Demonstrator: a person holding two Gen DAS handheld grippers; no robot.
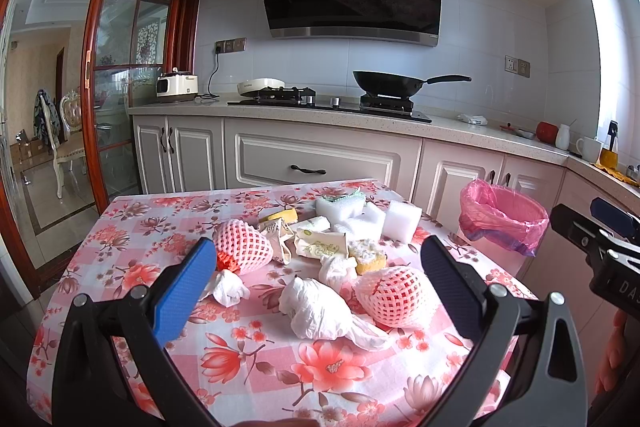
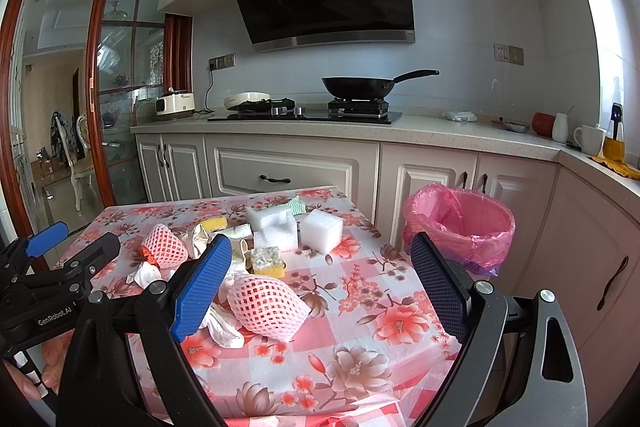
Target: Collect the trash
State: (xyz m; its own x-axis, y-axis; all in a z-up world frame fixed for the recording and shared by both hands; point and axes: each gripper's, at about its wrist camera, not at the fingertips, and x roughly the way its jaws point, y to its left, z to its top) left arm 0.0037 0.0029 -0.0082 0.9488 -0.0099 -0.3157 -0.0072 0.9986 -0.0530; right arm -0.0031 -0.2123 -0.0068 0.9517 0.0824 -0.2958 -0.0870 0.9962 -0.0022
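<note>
A pile of trash lies on the floral tablecloth (image 1: 256, 379). It includes two pink foam nets (image 1: 242, 247) (image 1: 394, 295), crumpled white tissues (image 1: 316, 309), white foam blocks (image 1: 402, 221), a yellow sponge (image 1: 370, 255) and paper wrappers (image 1: 320, 243). My left gripper (image 1: 320, 287) hangs open just above the near tissue, holding nothing. My right gripper (image 2: 322, 289) is open over the table's right part, with the near foam net (image 2: 266, 307) beside its blue pad. A bin with a pink bag (image 2: 460, 227) stands on the floor right of the table.
Behind the table runs a kitchen counter (image 1: 460, 127) with a hob, a black wok (image 1: 384, 83) and a rice cooker (image 1: 176, 87). Cups and bottles stand at the counter's right end. A glass sliding door (image 1: 120, 67) is on the left. Each gripper shows at the edge of the other's view.
</note>
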